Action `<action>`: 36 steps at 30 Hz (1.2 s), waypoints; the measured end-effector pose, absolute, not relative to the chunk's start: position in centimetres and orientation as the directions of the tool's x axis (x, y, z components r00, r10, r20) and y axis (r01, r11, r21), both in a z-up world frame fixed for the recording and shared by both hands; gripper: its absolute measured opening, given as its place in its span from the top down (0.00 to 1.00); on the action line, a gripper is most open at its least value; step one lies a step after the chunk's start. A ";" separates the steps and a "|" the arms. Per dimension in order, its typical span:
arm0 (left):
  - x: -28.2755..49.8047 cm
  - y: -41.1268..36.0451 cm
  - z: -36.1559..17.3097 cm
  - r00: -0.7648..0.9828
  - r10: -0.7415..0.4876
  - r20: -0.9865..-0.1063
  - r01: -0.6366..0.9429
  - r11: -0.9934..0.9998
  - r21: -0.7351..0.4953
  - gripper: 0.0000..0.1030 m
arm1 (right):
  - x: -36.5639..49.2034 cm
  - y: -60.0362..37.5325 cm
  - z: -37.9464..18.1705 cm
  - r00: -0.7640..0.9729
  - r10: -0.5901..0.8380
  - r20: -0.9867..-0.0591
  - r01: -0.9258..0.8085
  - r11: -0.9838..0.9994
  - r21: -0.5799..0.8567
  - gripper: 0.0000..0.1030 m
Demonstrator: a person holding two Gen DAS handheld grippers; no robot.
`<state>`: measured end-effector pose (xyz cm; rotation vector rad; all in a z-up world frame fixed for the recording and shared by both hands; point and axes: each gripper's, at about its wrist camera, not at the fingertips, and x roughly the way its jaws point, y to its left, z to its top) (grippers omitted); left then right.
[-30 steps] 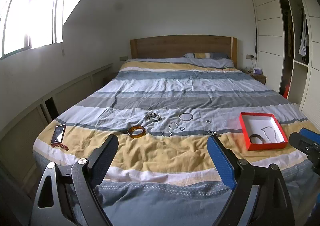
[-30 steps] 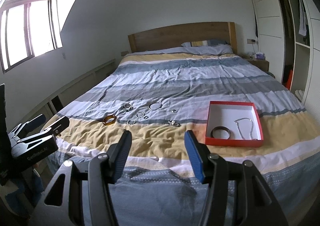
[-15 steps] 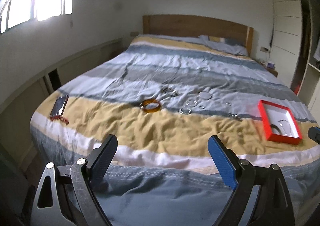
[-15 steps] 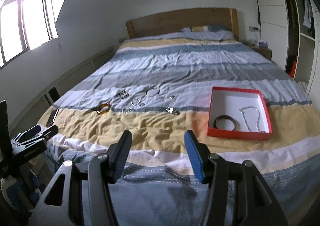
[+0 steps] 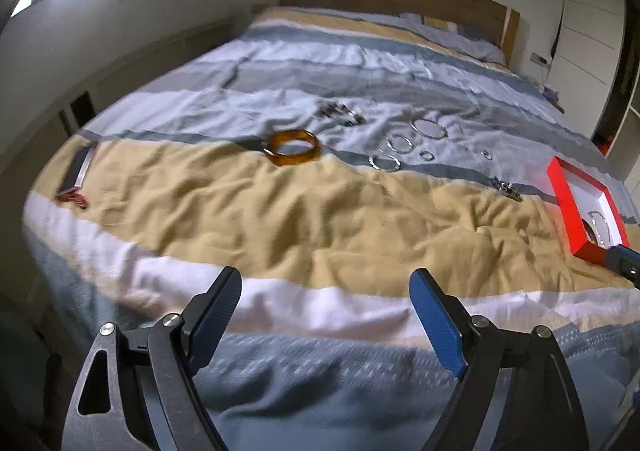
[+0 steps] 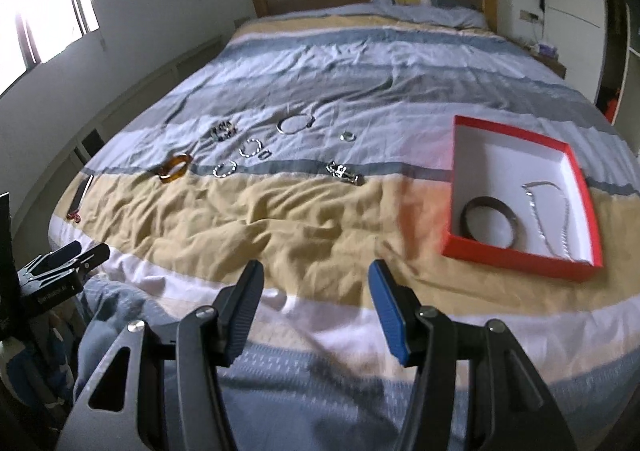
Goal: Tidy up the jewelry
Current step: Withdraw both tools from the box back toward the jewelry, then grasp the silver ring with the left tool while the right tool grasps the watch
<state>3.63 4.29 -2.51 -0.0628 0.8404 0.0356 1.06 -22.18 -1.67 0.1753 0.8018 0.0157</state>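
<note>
Both views sit lower over the rumpled striped quilt [image 5: 320, 219], nearer the glossy amber bangle [image 5: 294, 147].

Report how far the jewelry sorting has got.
Done: a dark bangle and a silver chain lie in the red box. In hand: nothing; left gripper and right gripper are both open. Left: the amber bangle and silver pieces on the duvet.

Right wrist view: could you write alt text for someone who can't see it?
A striped bed with loose jewelry spread across it: an amber bangle and several silver rings and bracelets. To the right, a red box holds a dark bangle and a silver chain. The open right gripper hangs empty in the foreground.
</note>
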 end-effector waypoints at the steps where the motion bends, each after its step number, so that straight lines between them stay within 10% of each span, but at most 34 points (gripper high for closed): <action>1: 4.3 4.1 -2.7 0.662 -0.006 -0.749 -0.048 0.998 -0.051 0.18 | 2.0 -22.3 -2.0 0.690 0.083 -0.719 0.048 0.986 0.161 0.49; 20: 22.0 -2.4 -5.2 0.581 -0.380 -0.720 0.198 0.924 -0.328 0.57 | 15.8 -25.5 -6.8 0.644 0.137 -0.753 -0.026 0.987 0.157 0.50; 36: 27.8 -5.0 -10.1 0.517 -0.349 -0.782 0.171 0.937 -0.305 0.80 | 20.2 -25.5 -10.2 0.611 0.171 -0.773 -0.092 0.985 0.145 0.54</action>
